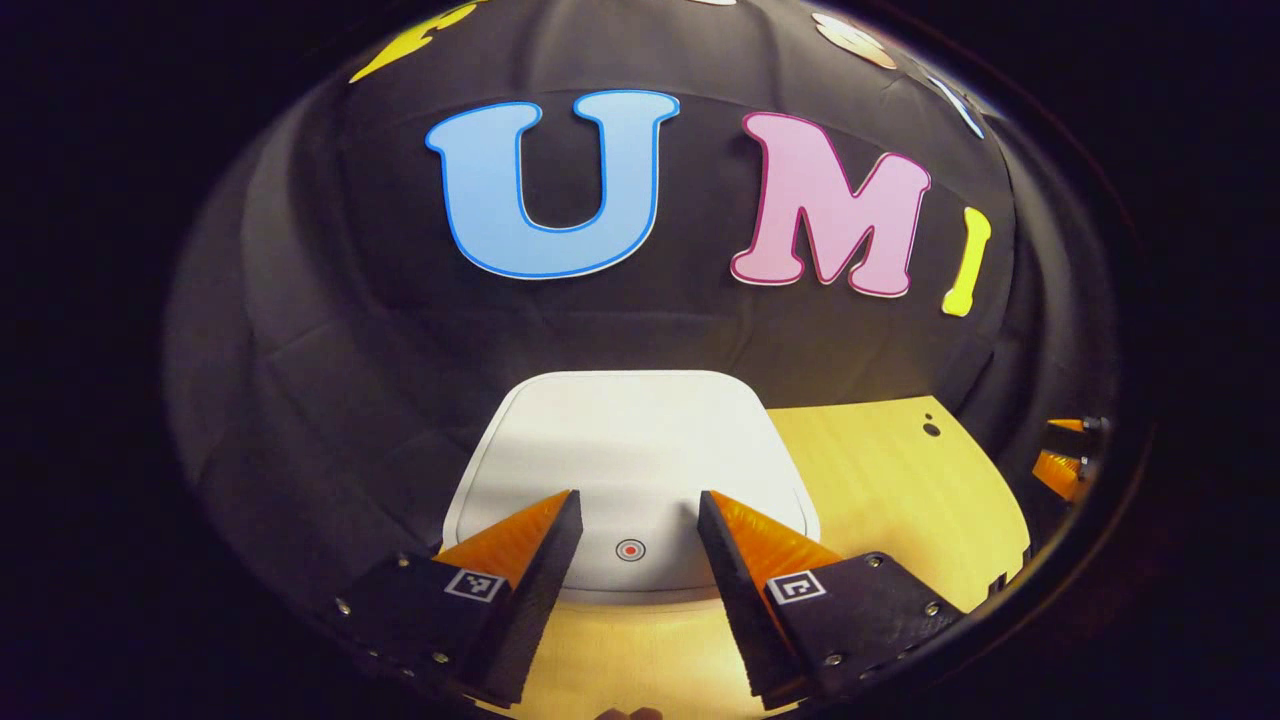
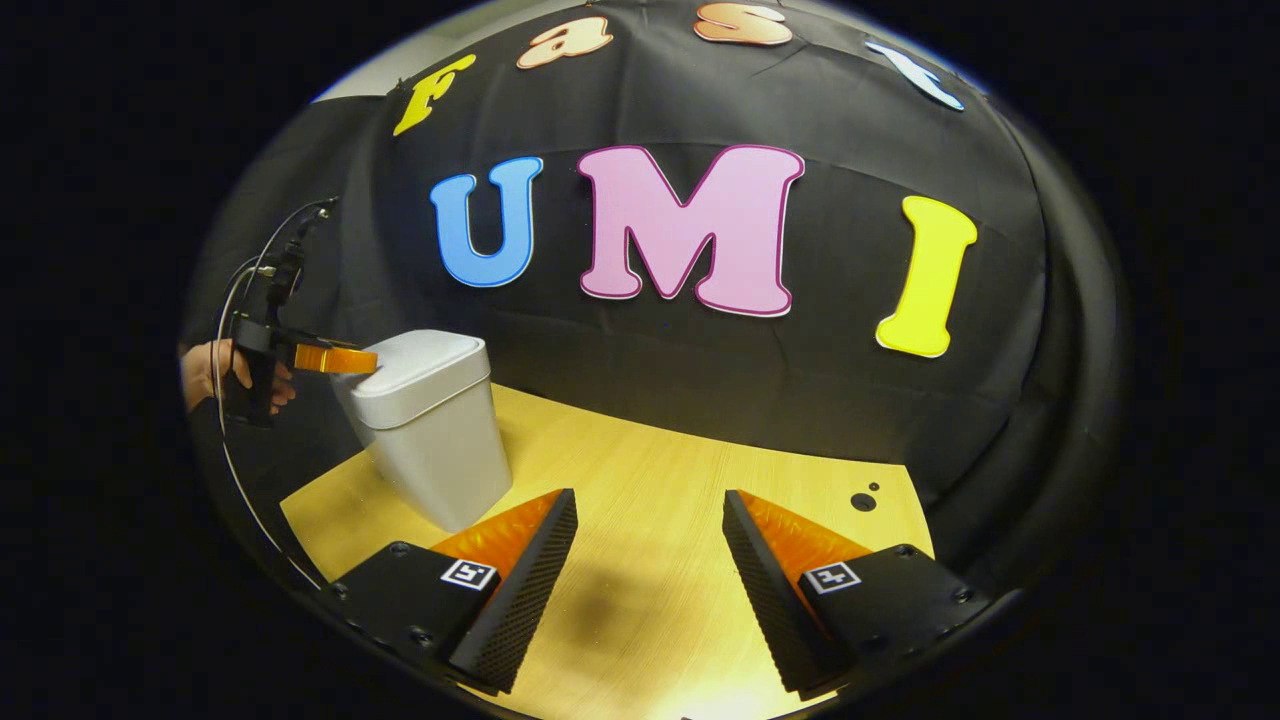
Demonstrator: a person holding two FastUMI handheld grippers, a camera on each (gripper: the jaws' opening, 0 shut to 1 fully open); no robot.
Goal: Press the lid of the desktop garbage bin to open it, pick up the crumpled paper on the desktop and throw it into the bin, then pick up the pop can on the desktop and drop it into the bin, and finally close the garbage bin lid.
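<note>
The white desktop bin has its lid (image 1: 632, 450) down, flat and close in front of me in the left gripper view. A small round red-and-grey button (image 1: 630, 549) sits near the lid's front edge. My left gripper (image 1: 638, 512) hovers open just over that edge, with the button showing between its fingers. In the right gripper view the bin (image 2: 430, 430) stands at the table's far left, and the left gripper (image 2: 340, 359), held by a hand (image 2: 212, 372), reaches over its lid. My right gripper (image 2: 648, 510) is open above bare tabletop, holding nothing.
The table (image 2: 680, 500) is light yellow wood with two small dark holes (image 2: 864, 499) near its far right edge. Black cloth walls close in behind and to both sides. Cables (image 2: 240, 300) trail from the left gripper at the far left.
</note>
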